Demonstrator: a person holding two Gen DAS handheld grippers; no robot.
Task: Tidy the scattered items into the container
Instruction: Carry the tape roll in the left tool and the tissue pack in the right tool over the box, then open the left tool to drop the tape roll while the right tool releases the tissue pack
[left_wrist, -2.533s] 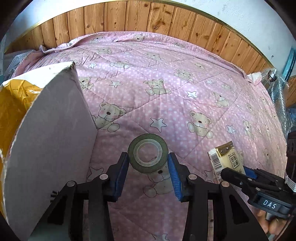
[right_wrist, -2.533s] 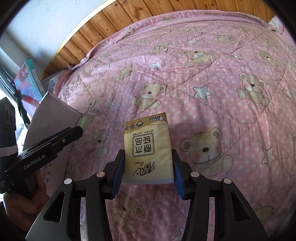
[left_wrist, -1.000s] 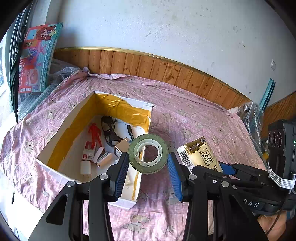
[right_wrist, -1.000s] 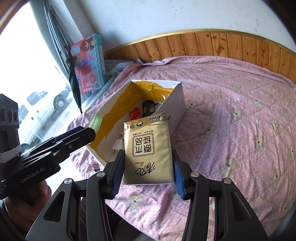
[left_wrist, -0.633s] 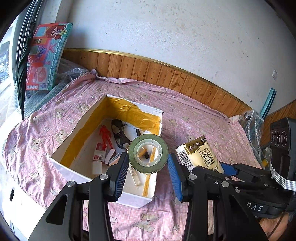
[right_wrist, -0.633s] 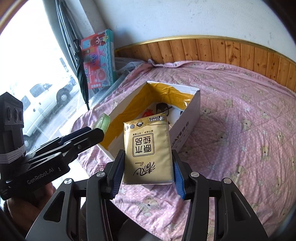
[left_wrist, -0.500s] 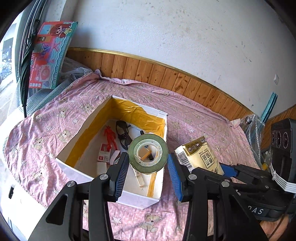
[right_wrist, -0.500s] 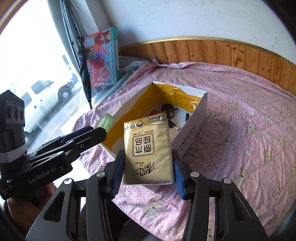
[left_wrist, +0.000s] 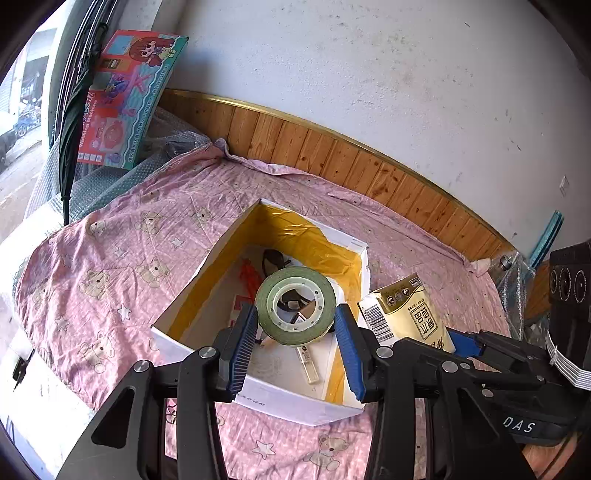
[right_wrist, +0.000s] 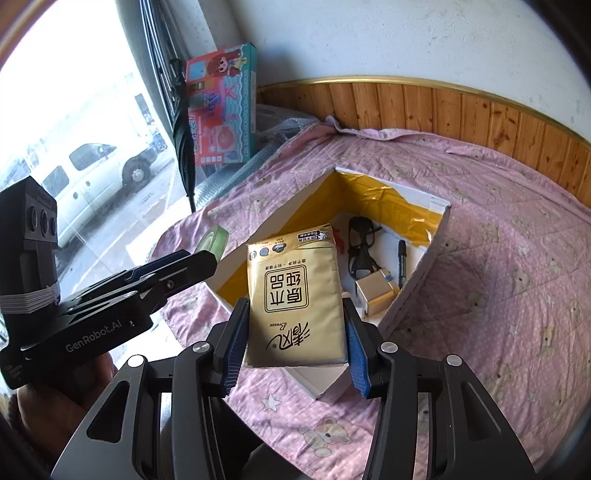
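My left gripper (left_wrist: 295, 339) is shut on a green tape roll (left_wrist: 295, 306), held in the air above the open white box (left_wrist: 258, 393) with yellow-lined walls. My right gripper (right_wrist: 295, 339) is shut on a gold tissue pack (right_wrist: 295, 295), hovering over the near corner of the same box (right_wrist: 424, 269). The tissue pack (left_wrist: 406, 314) and right gripper show at the right of the left wrist view. The tape roll (right_wrist: 212, 242) and left gripper (right_wrist: 173, 273) appear at the left of the right wrist view. Glasses (right_wrist: 360, 243), a black marker (right_wrist: 402, 264) and a small gold box (right_wrist: 376, 291) lie inside.
The box sits on a pink bear-print quilt (left_wrist: 122, 258) on a bed. A wood-panelled wall (left_wrist: 332, 155) runs behind. A colourful toy box (right_wrist: 221, 103) and a folded umbrella (right_wrist: 183, 129) lean by the window at the left. A hand (right_wrist: 44, 413) holds the left gripper.
Both grippers have risen from the quilt with their items and moved over the box. The box has shifted nearer the centre of both views during the last second.
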